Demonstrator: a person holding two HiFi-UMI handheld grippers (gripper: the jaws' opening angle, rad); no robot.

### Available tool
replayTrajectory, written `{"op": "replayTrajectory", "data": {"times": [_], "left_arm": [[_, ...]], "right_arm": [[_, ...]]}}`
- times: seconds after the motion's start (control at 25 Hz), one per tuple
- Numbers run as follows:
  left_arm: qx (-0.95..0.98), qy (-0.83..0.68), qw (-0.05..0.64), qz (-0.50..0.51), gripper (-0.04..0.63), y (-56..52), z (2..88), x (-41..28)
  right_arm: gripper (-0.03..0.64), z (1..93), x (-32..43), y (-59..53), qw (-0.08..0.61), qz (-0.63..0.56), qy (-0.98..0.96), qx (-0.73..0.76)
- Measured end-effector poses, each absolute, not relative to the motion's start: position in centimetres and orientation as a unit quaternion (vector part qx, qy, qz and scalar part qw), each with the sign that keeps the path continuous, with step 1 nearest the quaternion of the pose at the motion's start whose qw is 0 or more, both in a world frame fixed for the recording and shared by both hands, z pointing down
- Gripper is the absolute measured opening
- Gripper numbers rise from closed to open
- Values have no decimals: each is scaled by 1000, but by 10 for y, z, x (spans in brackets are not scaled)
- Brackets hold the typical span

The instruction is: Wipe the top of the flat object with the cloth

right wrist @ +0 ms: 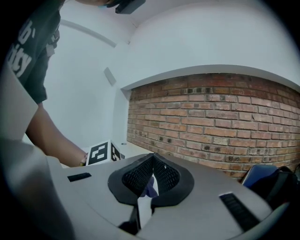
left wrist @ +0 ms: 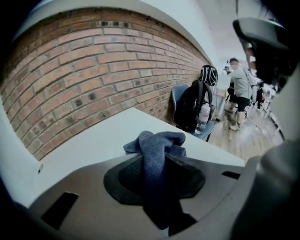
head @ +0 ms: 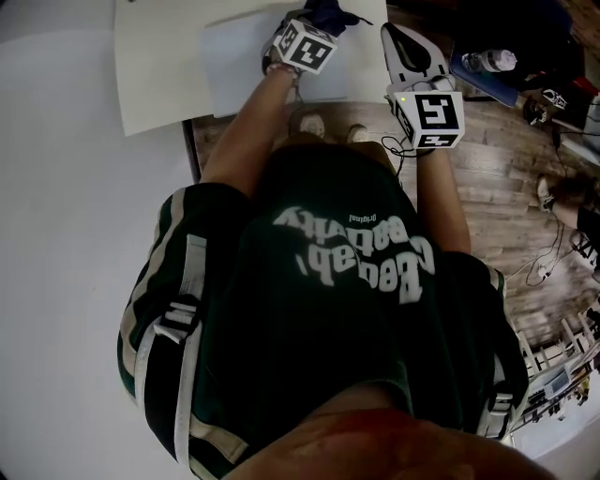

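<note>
**Head view.** The left gripper [head: 315, 21] is at the top centre of the frame, with its marker cube just below it. A dark blue cloth [head: 332, 11] bunches at its tip. The cloth is over the upper right corner of the flat object [head: 246, 64], a pale sheet lying on the white table [head: 155, 80] in the upper left of the frame. Contact between cloth and sheet cannot be confirmed from this angle. The right gripper [head: 397, 37] is just right of the left one, at the table's right edge and clear of the sheet. A water bottle [head: 491, 61] lies at the upper right, above the wooden floor [head: 506, 197].

**Left gripper view.** The left gripper [left wrist: 154, 164] has its jaws clamped on the cloth [left wrist: 157, 140], which spills out in a fold in front of them over the white surface. A brick wall [left wrist: 93, 75] fills the upper left. A backpack [left wrist: 193, 105] sits on a chair at centre right.

**Right gripper view.** The right gripper [right wrist: 152, 177] has its jaws drawn together with nothing held. Only a thin slit remains, showing white and a trace of blue beyond. The left gripper's marker cube [right wrist: 100, 153] is at lower left, with the brick wall [right wrist: 211, 117] behind.
</note>
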State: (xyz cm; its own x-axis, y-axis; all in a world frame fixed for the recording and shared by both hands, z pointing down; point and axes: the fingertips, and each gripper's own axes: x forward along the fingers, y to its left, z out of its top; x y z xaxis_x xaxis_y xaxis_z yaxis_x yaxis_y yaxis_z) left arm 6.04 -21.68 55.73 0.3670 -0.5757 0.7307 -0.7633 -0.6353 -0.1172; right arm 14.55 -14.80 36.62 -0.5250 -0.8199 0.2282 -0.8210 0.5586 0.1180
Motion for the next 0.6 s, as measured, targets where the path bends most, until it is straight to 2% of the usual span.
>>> {"op": "replayTrajectory", "data": {"times": [0.24, 0.6], "left_arm": [[822, -399, 108, 392, 110, -208, 555, 65], [823, -390, 113, 397, 110, -136, 557, 64]], "right_arm": [[-6, 363, 147, -146, 135, 0, -871, 471], [-6, 366, 132, -136, 129, -2, -888, 442]]}}
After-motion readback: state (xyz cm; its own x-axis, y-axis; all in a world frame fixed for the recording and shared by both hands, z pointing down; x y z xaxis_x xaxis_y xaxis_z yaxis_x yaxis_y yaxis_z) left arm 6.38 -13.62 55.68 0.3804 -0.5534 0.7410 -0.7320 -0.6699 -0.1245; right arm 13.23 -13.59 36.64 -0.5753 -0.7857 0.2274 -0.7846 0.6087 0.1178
